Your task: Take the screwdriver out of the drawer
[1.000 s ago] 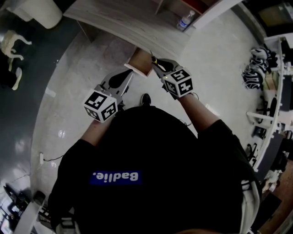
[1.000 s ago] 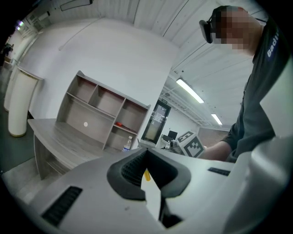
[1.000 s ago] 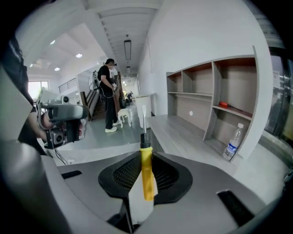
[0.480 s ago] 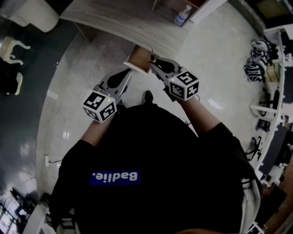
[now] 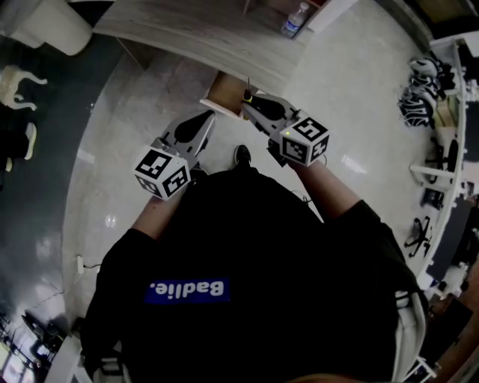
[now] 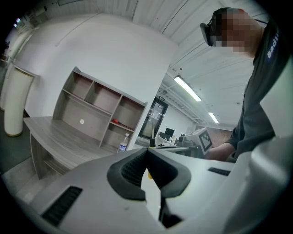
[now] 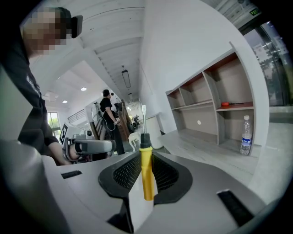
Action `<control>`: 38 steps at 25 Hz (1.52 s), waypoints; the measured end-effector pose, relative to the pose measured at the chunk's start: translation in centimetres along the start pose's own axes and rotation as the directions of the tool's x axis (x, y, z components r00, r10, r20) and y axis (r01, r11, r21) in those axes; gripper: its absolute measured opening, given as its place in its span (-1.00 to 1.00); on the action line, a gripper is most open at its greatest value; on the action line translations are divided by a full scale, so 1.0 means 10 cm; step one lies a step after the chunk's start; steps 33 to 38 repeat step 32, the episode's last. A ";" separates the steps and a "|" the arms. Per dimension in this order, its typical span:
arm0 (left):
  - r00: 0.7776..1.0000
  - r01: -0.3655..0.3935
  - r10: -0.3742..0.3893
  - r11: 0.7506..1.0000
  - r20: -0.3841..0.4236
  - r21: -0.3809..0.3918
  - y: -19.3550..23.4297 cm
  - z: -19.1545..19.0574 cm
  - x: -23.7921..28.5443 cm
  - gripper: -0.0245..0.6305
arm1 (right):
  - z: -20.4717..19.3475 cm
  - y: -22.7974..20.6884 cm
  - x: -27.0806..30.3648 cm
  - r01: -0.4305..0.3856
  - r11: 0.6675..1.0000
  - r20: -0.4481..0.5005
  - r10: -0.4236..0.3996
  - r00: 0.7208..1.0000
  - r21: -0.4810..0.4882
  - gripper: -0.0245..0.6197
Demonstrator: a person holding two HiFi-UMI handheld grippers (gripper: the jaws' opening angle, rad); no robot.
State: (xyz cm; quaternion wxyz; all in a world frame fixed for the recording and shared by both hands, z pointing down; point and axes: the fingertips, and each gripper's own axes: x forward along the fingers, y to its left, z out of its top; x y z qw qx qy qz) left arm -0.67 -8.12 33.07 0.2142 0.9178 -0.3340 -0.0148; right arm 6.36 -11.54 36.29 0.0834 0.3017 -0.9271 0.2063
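Right claw (image 7: 144, 157) clamped on yellow-handled screwdriver (image 7: 146, 178), shaft sticking out past the tips, by the open drawer (image 5: 224, 101); left claw (image 6: 148, 155) pinched together, empty.

Drawer (image 5: 223, 93): out from under the desk (image 5: 187, 34), ahead of the person.
Screwdriver (image 7: 146, 180): upright between the jaws of the right gripper (image 5: 253, 105) — at the drawer's right edge.
Left gripper (image 5: 202, 123): left of the right gripper, near the drawer's front.
Bottle (image 5: 293, 20): on the desk, before the shelf unit (image 7: 215, 107).

The person is wearing a black short-sleeved shirt (image 5: 254, 239) with a blue white-lettered patch (image 5: 187, 289); the left tool (image 5: 210, 118) and right tool (image 5: 248, 104) are bearing black-and-white marker cubes (image 5: 163, 173).
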 end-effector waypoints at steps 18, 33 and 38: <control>1.000 -0.002 0.002 1.000 -0.005 -0.002 0.01 -0.01 0.09 -0.92 | 0.05 -0.05 -0.01 -0.008 1.000 0.006 0.008 1.000 -0.002 -0.63; 1.000 0.000 0.000 1.000 0.006 0.006 0.00 0.05 0.09 -0.92 | 0.12 -0.04 0.01 -0.016 1.000 0.002 0.016 1.000 -0.024 -0.63; 1.000 0.000 0.000 1.000 0.006 0.006 0.00 0.05 0.09 -0.92 | 0.12 -0.04 0.01 -0.016 1.000 0.002 0.016 1.000 -0.024 -0.63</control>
